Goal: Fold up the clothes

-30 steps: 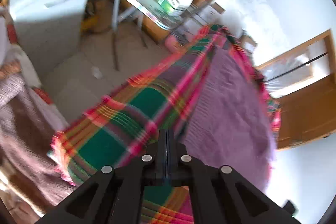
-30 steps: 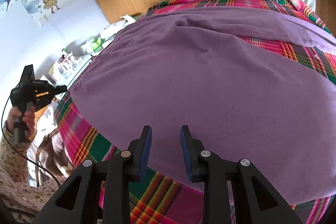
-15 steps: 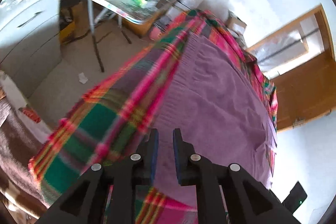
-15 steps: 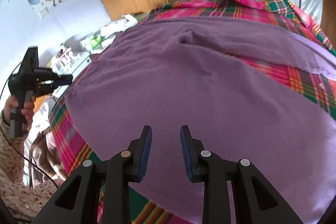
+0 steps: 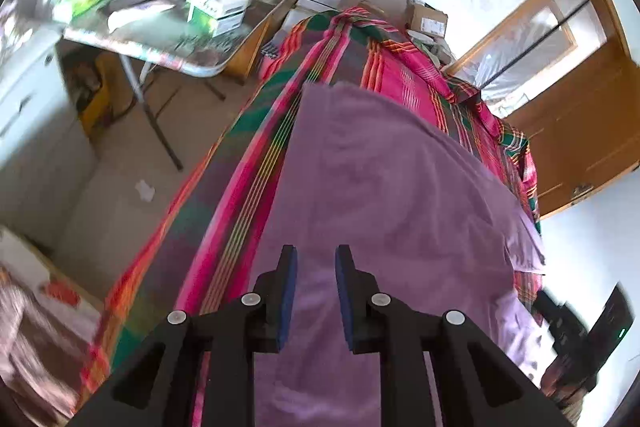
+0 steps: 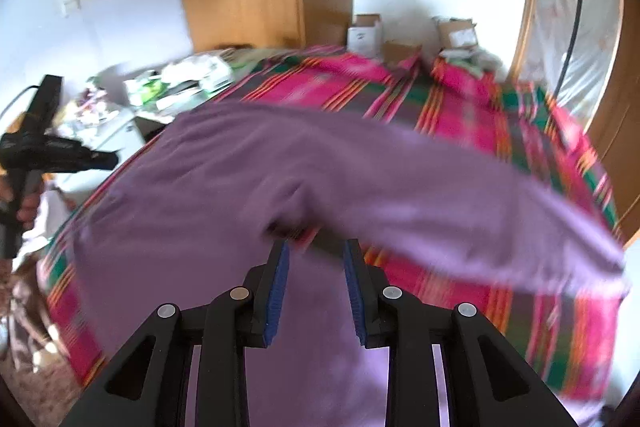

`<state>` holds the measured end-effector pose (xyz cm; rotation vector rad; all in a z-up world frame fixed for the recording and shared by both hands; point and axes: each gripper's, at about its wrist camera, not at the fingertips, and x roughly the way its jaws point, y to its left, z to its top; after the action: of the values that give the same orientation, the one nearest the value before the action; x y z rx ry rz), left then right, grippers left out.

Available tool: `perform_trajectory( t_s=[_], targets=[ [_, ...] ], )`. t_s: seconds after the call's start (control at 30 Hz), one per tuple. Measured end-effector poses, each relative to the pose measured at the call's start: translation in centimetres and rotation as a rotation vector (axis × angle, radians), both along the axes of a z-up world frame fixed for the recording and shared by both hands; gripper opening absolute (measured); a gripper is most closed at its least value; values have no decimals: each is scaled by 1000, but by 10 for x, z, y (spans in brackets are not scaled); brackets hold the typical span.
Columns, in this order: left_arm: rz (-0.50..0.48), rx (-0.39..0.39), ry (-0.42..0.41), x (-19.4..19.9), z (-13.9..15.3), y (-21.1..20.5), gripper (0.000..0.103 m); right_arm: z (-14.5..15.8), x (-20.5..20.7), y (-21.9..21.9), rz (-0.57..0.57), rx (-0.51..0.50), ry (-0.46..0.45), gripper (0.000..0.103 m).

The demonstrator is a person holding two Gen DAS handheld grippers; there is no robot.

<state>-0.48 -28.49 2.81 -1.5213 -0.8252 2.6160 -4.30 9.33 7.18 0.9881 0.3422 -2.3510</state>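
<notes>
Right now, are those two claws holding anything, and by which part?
Nothing. The left gripper and right gripper are both open above the purple garment, with empty gaps.

So the purple garment is a soft, plain knit thing spread flat over the pink-and-green plaid blanket, filling the middle of the frame. One long sleeve runs off toward the right edge, a bit blurred. There's a small pucker near center. In the left wrist view it fills the middle and lower right.
</notes>
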Motion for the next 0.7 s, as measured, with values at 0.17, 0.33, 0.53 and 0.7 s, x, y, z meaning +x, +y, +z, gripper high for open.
perform_trajectory(
  t_s=[0.17, 0.33, 0.53, 0.7],
  targets=[
    [-48, -51, 28, -49, 13, 4, 22, 6, -70, -19, 0, -7, 10, 31],
    [-94, -117, 13, -97, 13, 12, 22, -10, -124, -49, 51, 69, -23, 31],
    [-157, -254, -19, -146, 3, 30, 22, -38, -179, -76, 70, 121, -76, 32],
    [-178, -278, -47, -172, -12, 31, 22, -63, -204, -90, 94, 166, -110, 34]
  ],
)
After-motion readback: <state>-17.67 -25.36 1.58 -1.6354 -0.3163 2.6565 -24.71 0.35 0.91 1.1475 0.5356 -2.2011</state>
